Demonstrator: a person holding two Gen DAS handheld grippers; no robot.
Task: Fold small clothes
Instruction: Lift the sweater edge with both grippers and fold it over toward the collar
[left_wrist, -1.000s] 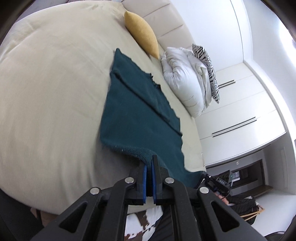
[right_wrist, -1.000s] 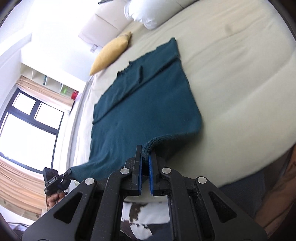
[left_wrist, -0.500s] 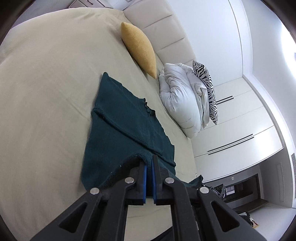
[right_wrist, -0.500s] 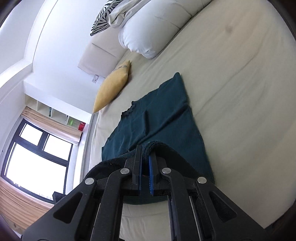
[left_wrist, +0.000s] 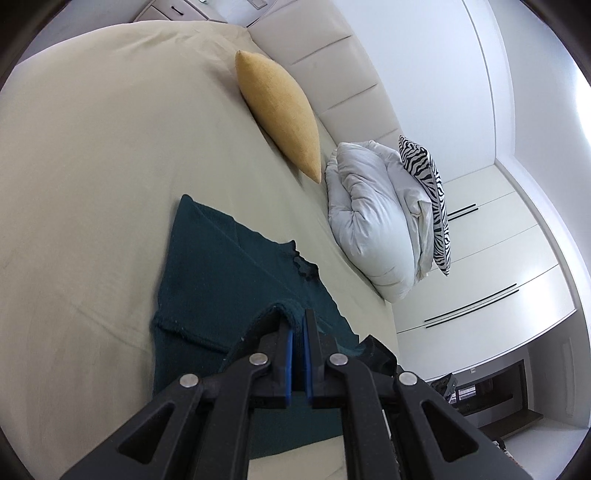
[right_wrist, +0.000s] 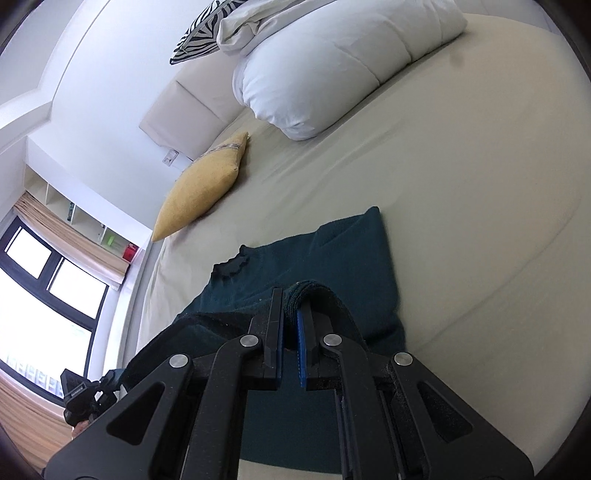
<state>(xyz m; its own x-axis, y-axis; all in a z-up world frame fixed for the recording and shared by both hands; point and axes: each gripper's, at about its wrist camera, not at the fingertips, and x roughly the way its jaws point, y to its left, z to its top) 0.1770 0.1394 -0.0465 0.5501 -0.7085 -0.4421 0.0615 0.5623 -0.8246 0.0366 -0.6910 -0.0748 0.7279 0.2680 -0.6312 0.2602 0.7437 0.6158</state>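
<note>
A dark teal knitted garment (left_wrist: 236, 273) lies on the beige bed sheet (left_wrist: 92, 166), its near part lifted and doubled over the rest. My left gripper (left_wrist: 297, 319) is shut on the garment's near hem, which drapes over its fingers. In the right wrist view the same teal garment (right_wrist: 351, 258) stretches away from me. My right gripper (right_wrist: 290, 295) is shut on a thick fold of its edge. The scalloped neckline (right_wrist: 231, 264) lies flat toward the far end. Cloth beneath both grippers is hidden by the black fingers.
A mustard cushion (left_wrist: 280, 110) and a rolled white duvet (left_wrist: 373, 218) with a zebra-print pillow (left_wrist: 428, 192) lie by the padded headboard (left_wrist: 325, 48). White wardrobe doors (left_wrist: 491, 258) stand to the right. A window (right_wrist: 48, 277) and my left gripper (right_wrist: 85, 395) show at the right wrist view's lower left.
Both grippers have carried the garment's near edge forward over the bed toward the headboard. The lifted part now lies doubled over the flat part, and the cushion and duvet look closer.
</note>
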